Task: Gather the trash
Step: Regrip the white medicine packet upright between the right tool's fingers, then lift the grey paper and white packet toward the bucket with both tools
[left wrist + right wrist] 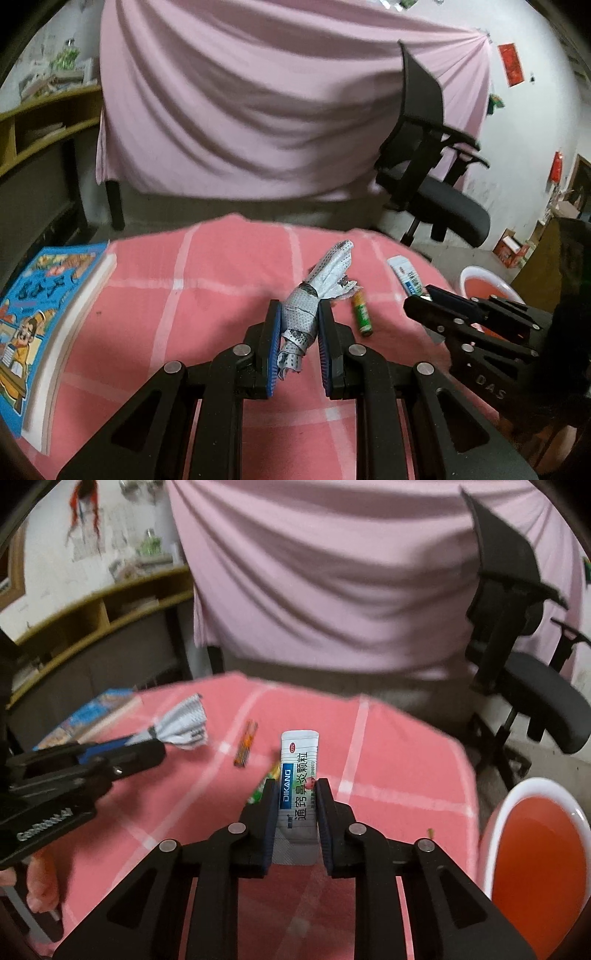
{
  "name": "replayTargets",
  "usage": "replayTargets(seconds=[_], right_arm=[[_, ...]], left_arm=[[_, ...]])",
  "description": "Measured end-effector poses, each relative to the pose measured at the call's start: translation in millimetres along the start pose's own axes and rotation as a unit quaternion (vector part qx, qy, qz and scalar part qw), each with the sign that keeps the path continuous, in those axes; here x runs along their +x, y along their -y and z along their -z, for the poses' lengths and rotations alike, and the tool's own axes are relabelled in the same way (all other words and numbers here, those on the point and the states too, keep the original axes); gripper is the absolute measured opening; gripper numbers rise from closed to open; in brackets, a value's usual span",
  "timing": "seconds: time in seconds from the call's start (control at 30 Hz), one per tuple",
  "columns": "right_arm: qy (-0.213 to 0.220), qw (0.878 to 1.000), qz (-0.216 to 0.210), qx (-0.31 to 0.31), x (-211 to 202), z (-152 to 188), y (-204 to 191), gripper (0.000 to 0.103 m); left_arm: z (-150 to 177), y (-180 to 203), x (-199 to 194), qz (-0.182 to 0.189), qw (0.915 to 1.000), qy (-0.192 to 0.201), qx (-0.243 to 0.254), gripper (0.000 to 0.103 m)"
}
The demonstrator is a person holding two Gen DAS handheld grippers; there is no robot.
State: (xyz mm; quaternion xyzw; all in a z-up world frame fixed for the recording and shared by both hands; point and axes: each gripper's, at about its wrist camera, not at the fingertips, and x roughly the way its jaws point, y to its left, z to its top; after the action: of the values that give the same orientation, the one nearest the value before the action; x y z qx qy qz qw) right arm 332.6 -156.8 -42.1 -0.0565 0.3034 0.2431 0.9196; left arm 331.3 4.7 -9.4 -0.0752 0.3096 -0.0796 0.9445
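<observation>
The pink checked tablecloth [406, 746] fills the near scene, and the red-lined bin [535, 849] sits low at its right edge, just beside the right gripper [295, 786] (the nearer of the two). That gripper is clamped on a white sachet [299, 760], long axis pointing away. The left gripper [297, 314] pinches a crumpled dotted wrapper [314, 299], farther left. A small green tube [361, 317] lies loose between them.

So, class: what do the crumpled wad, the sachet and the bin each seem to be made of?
Crumpled wad: probably thin perforated paper or tissue; dotted, creased, matte.
Sachet: likely foil-laminate plastic; glossy print, silvery crimped end.
Bin: apparently smooth moulded plastic, white rim, orange-red inside.
</observation>
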Motion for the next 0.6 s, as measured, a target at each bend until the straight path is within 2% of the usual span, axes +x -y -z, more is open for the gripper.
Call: replayTargets(seconds=[0.17, 0.33, 0.5, 0.6], right_arm=[[0.08, 0.997, 0.002, -0.002, -29.2, 0.3, -0.2, 0.018], [0.169, 0.986, 0.005, -0.001, -62.6, 0.7, 3.5, 0.018], [0.246, 0.969, 0.023, -0.002, -97.8, -2.5, 12.8, 0.018], [0.273, 0.961, 0.034, 0.007, -114.9, -1.4, 24.1, 0.018]], left_arm=[[0.0, 9.1, -24.0, 0.0, 0.9979, 0.065, 0.004, 0.015], [-3.7, 29.1, -49.5, 0.012, 0.9915, 0.128, 0.022, 0.015], [-12.8, 55.6, -65.8, 0.024, 0.9853, 0.162, 0.049, 0.015], [-17.4, 72.1, -73.3, 0.035, 0.9828, 0.173, 0.055, 0.015]])
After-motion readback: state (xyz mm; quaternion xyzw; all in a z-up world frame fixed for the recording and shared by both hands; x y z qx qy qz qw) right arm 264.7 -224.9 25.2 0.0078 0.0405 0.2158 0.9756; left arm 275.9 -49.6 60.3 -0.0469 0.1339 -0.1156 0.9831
